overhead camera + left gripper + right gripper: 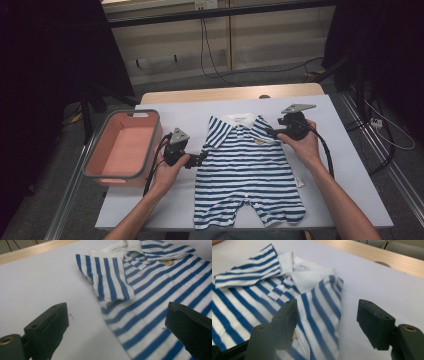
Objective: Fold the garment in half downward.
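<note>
White counter carries a striped romper flat at centre, sleeves folded in, likely for folding. Left claw gapes wide, empty, beside its sleeve; right claw, also parted and empty, hovers at the opposite shoulder.

Beyond the left gripper, the striped romper runs off the frame's right and bottom edges; its chest badge is too blurred to read.

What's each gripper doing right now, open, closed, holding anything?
Left gripper: open, holding nothing, jaws apart over the edge of the striped romper.
Right gripper: open, holding nothing, jaws apart over the romper's folded sleeve side.
</note>
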